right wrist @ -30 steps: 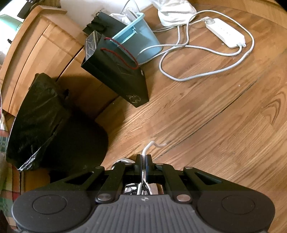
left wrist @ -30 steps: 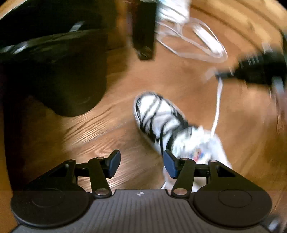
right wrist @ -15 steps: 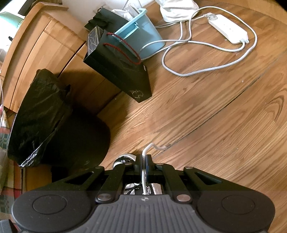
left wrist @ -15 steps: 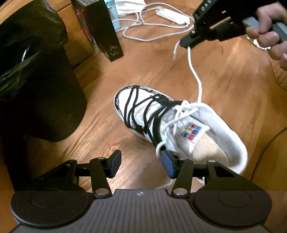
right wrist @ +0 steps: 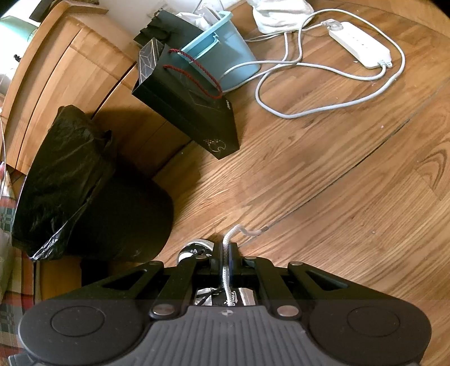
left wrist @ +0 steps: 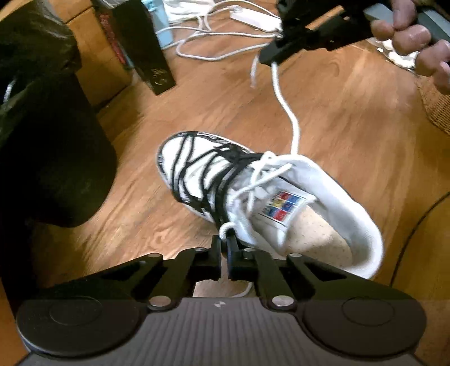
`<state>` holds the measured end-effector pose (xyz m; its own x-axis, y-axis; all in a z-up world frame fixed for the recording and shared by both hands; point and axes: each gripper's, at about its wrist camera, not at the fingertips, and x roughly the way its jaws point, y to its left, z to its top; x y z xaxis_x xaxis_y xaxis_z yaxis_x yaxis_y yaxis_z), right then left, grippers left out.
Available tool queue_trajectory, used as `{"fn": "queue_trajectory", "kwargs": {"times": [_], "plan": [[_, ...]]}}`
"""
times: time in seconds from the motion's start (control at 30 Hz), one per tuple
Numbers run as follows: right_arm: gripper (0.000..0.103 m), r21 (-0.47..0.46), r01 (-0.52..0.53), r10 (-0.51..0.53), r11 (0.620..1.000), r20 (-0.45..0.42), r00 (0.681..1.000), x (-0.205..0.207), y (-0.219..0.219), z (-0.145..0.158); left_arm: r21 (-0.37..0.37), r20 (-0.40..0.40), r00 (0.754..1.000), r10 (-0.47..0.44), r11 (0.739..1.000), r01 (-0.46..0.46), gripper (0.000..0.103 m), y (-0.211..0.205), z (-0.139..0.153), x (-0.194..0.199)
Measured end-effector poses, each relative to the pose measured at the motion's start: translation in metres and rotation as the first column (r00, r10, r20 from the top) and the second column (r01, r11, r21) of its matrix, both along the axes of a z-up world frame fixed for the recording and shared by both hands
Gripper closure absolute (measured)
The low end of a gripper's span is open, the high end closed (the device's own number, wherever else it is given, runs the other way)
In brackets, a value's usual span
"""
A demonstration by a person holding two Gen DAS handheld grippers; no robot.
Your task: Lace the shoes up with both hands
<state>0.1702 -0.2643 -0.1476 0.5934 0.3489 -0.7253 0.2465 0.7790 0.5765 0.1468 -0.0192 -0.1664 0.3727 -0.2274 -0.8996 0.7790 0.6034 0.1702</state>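
Floor: warm oak-grain boards [right wrist: 323, 174] are spreading ahead of both grippers, catching bright daylight.
Furniture: a light wooden cabinet [right wrist: 64, 84] is standing far left of the right gripper.
Wall: a white strip [right wrist: 123, 14] is showing beyond the cabinet.
Clutter ahead-left: a black bin bag [right wrist: 62, 180], a black gift bag [right wrist: 191, 112] and a blue bucket [right wrist: 225, 53] are sitting by the cabinet.
Ahead-right: a white power strip [right wrist: 360, 48] is trailing its looping cable [right wrist: 281, 109].

Wood floor [right wrist: 323, 174]: shoe [left wrist: 253, 197], power strip [right wrist: 362, 48], black bag [right wrist: 185, 104].
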Motion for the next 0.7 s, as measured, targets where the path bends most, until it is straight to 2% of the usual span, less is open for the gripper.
{"fn": "queue_trajectory", "kwargs": {"times": [0.17,0.23,0.7], "plan": [[0.098,-0.057,-0.003,0.007,0.998,0.074,0.997,-0.002,0.001,0.012,-0.048,0.029,0.998,0.049,0.998,-0.048,0.099,0.008,0.014,0.008],[0.098,-0.066,-0.007,0.012,0.998,0.086,0.996,-0.002,0.003,0.014,-0.046,0.051,0.997,0.055,0.998,-0.052,0.099,0.008,0.015,0.008],[0.098,-0.079,0.03,-0.023,0.996,0.083,0.996,-0.002,-0.001,0.014,-0.089,0.052,0.997,0.061,0.994,-0.056,0.099,0.016,0.03,0.01]]}}
